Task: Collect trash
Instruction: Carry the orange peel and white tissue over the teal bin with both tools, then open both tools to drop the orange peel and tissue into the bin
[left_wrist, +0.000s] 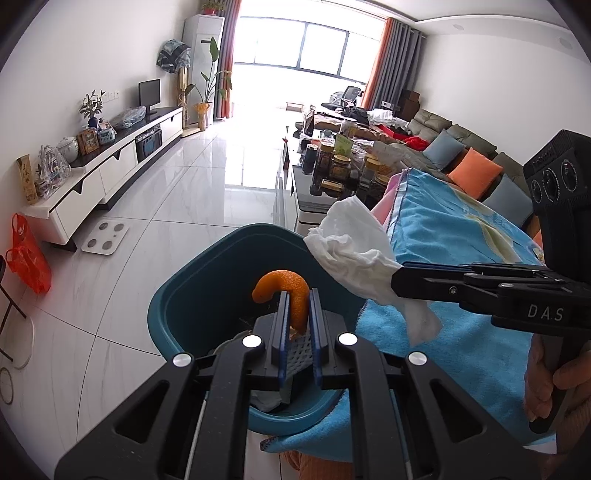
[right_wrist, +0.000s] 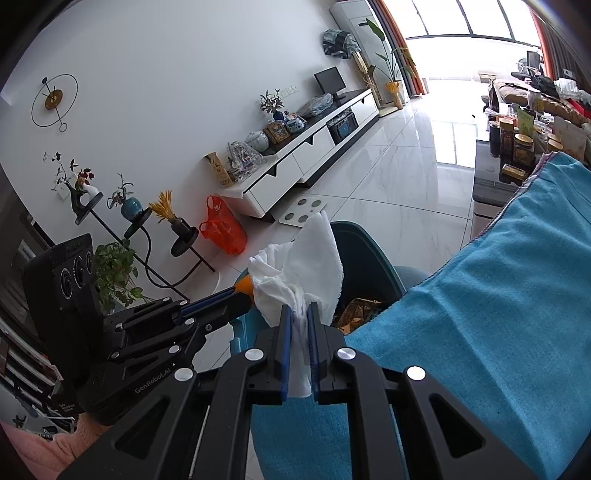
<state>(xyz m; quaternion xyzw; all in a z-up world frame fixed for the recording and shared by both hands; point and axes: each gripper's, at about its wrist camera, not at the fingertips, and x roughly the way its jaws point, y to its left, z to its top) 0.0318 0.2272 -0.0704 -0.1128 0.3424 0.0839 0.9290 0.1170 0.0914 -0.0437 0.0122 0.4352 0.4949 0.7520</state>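
Left gripper (left_wrist: 299, 295): jaws nearly together, pinching an orange peel (left_wrist: 291, 295). The peel stands upright between the blue pads; its curled top hooks over the left pad's tip, its lower end sits deep in the gap.

Right gripper (right_wrist: 299, 312): jaws nearly together, pinching a white tissue (right_wrist: 301, 273). A twisted neck of the tissue runs down between the pads; the crumpled bulk fans out past the fingertips, and a tail hangs below.

Bin (left_wrist: 221, 266): teal, open-topped, directly beneath the peel in the left wrist view; the tissue is held over its right rim. Scraps lie inside.

Cloth (left_wrist: 443, 236): blue, draped over a surface just beside the bin, on its right.

Hand (left_wrist: 554, 380): gripping the right gripper's handle.

Floor (left_wrist: 166, 206): pale glossy tile around the bin.
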